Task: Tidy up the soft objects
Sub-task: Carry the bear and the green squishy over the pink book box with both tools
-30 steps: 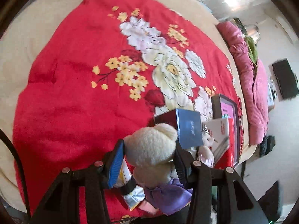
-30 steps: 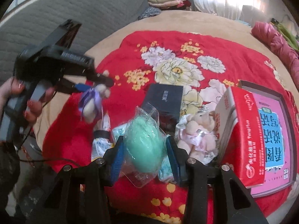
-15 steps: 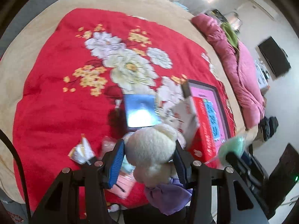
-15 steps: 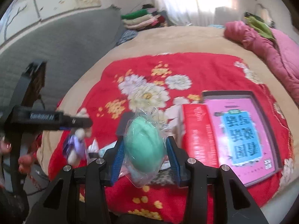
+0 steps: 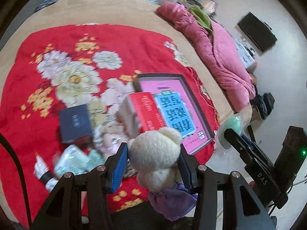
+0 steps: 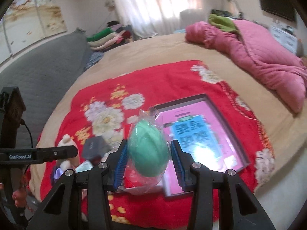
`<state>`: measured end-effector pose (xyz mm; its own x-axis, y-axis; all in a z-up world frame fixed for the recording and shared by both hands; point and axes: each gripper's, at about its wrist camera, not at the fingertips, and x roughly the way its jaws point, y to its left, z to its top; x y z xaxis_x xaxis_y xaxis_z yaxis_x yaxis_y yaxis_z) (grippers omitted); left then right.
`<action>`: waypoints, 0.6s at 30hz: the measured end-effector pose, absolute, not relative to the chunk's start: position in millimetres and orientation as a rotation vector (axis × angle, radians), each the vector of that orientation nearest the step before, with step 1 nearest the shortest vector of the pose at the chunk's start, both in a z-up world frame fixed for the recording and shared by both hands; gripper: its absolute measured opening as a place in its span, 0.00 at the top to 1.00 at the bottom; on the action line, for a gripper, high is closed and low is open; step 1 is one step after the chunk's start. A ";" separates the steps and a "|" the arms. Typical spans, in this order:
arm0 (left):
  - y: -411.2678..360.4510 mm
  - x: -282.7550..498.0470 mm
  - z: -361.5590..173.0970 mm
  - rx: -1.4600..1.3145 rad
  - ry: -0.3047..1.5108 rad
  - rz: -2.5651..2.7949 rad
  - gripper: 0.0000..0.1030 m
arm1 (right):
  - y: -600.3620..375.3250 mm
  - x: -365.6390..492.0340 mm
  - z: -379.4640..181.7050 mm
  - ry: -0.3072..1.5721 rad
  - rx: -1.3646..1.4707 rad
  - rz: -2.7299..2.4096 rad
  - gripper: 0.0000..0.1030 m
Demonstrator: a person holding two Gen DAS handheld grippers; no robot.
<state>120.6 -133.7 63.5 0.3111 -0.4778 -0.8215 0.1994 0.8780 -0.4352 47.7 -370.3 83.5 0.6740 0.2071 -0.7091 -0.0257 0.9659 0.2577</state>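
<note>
Left hand-held gripper (image 5: 153,164) clamped on a cream plush bear (image 5: 156,153); right hand-held gripper (image 6: 147,161) clamped on a bagged green sponge (image 6: 147,149), both above the red blanket (image 5: 57,42). Risk: slick bag sliding free, or bear's round head squeezing out.

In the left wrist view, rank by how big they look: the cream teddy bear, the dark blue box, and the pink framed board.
1. pink framed board
2. cream teddy bear, enlarged by nearness to the camera
3. dark blue box

Daylight's pouring through the white curtains (image 6: 153,2), a tan bed (image 6: 153,51) is filling the room, TV (image 6: 276,2) hanging on the wall.
</note>
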 end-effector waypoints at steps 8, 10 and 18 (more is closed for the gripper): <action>-204.9 135.1 61.0 -0.168 1.179 -0.502 0.52 | -414.3 52.7 78.8 0.834 0.256 0.065 0.56; -217.5 138.1 58.4 -0.153 1.184 -0.515 0.52 | -423.1 56.3 74.3 0.847 0.258 0.051 0.56; -273.0 155.6 31.1 -0.021 1.203 -0.514 0.52 | -448.5 77.4 45.8 0.913 0.264 0.015 0.56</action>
